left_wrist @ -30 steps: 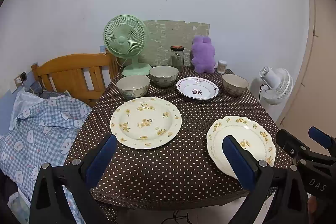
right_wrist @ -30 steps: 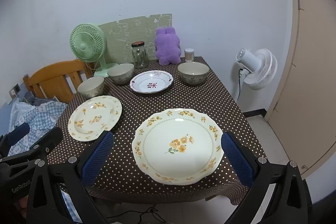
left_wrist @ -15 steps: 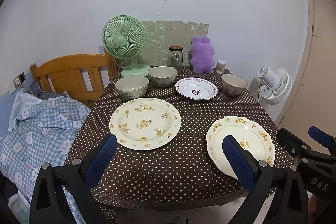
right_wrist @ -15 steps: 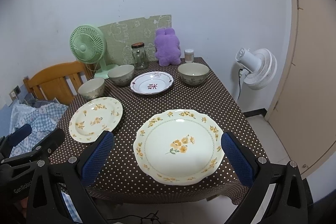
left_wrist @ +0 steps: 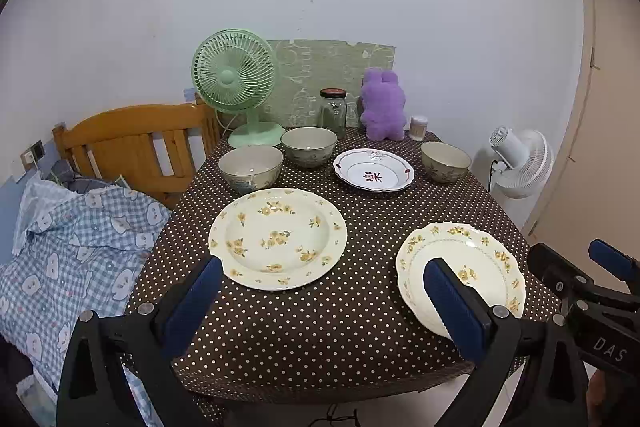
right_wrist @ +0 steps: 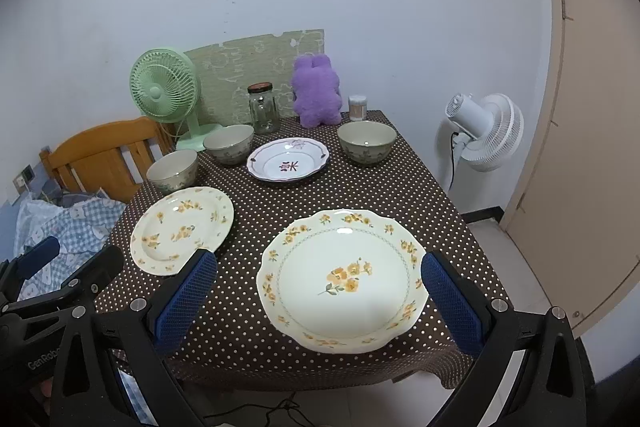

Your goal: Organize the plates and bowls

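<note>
Both hand-held grippers stand above the near edge of the table (left_wrist: 360, 339), jaws wide apart and holding nothing. The left hand-held gripper (left_wrist: 322, 301) frames the round floral plate (left_wrist: 277, 238) on the near left; the right hand-held gripper (right_wrist: 320, 301) frames the scalloped floral plate (right_wrist: 342, 281) on the near right. Farther back lie the white plate with a red motif (left_wrist: 374, 170) at the middle, two bowls touching or nearly touching on the left (left front bowl (left_wrist: 251, 169), left rear bowl (left_wrist: 309, 147)), and a third bowl (left_wrist: 445, 161) apart on the right. Along the wall stand a green fan (left_wrist: 234, 77), a glass jar (left_wrist: 333, 110), a purple plush toy (left_wrist: 382, 105) and a small canister (left_wrist: 418, 127); a white fan (right_wrist: 486, 131) stands off the table to the right. Compared with the views of a second ago, the scene has shifted only slightly: the crockery sits a little lower and smaller in each frame, which suggests that both cameras have risen or drawn back a touch, and no dish has been displaced. The task therefore appears to be at its outset, with all three plates and three bowls separate. A likely first step is to grip a near plate by its rim for stacking; the thin glazed rim may slip between the pads.
</note>
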Demonstrator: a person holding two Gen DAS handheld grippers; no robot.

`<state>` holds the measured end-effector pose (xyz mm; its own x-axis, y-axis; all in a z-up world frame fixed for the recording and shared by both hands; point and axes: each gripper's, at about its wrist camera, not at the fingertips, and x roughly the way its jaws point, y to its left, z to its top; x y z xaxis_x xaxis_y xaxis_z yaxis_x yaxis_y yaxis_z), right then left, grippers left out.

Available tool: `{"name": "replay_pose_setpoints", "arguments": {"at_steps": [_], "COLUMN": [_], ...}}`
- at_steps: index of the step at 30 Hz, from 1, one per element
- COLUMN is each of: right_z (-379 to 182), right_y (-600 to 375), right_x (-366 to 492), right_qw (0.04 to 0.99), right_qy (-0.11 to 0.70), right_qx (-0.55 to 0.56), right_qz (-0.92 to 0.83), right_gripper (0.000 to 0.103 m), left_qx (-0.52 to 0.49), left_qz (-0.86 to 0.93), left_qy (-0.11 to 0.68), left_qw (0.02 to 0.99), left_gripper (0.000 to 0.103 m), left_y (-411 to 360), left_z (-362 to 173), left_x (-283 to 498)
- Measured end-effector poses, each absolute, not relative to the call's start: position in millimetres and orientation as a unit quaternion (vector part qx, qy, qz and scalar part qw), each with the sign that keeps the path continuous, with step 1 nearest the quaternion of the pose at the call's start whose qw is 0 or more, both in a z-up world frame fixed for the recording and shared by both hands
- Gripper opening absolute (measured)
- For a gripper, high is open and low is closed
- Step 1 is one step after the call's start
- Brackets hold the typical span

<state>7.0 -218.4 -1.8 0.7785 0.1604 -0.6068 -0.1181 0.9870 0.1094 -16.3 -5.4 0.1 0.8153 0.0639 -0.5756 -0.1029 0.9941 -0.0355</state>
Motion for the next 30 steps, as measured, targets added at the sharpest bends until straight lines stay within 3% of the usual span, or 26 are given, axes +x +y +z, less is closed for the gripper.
{"name": "replay_pose_setpoints", "arguments": {"at_steps": [17, 30], "right_z": [12, -27], "right_y": [-217, -256], "right_x": [22, 68], "right_qw": [0.939, 0.925], "right_qy": [0.339, 0.375], "right_qx": [0.048, 0.058], "right_qz": [0.026, 0.014], "right_gripper": [0.1, 0.1], "left_qx": [-0.031, -0.001], "left_qz": [0.005, -0.015], "left_qy": [0.315, 0.352], "left_qw": [0.948, 0.936], "left_gripper": [0.097, 0.095], "left_y": [4, -45], "left_z": [13, -17], "left_x": [14, 59]}}
